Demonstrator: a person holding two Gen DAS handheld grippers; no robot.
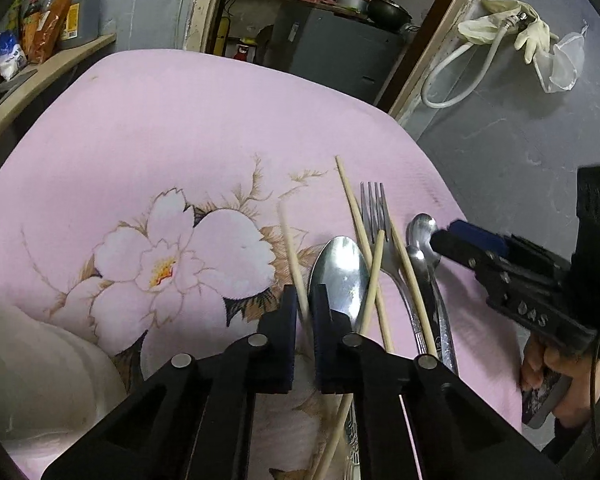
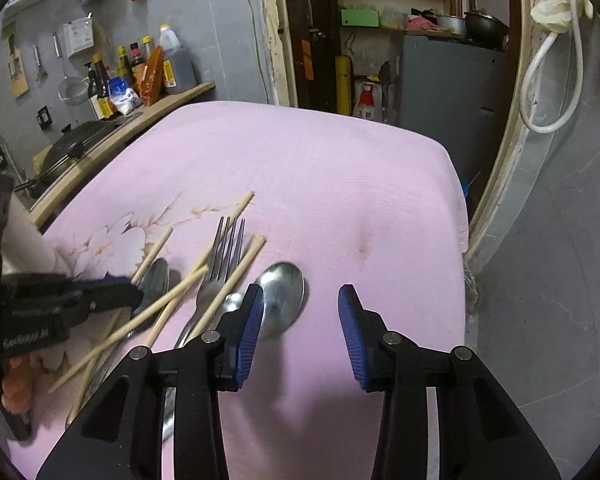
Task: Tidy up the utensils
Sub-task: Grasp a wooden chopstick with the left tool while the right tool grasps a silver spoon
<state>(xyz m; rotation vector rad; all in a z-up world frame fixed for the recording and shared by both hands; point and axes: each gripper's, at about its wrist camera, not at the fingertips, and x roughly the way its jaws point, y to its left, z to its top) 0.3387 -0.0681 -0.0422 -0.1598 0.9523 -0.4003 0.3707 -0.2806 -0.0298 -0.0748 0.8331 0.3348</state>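
A pile of utensils lies on the pink flowered cloth [image 1: 180, 128]: a large steel spoon [image 1: 342, 268], a fork [image 1: 376, 216], a second spoon [image 1: 422, 228] and several wooden chopsticks. My left gripper [image 1: 303, 304] is shut on one chopstick [image 1: 290, 248] at the left of the pile. In the right wrist view it [image 2: 134, 294] shows at the left over the chopsticks. My right gripper [image 2: 300, 312] is open and empty, its left finger just over a spoon [image 2: 282, 296], beside the fork [image 2: 224, 256]. It shows in the left wrist view [image 1: 436, 240] touching the second spoon.
A pale rounded object [image 1: 32, 360] lies at the cloth's left front. A wooden counter [image 2: 140, 116] with bottles and a pan runs along the left. A grey cabinet [image 2: 452, 80] stands behind the table. The cloth's right edge [image 2: 458, 200] drops off near a door frame.
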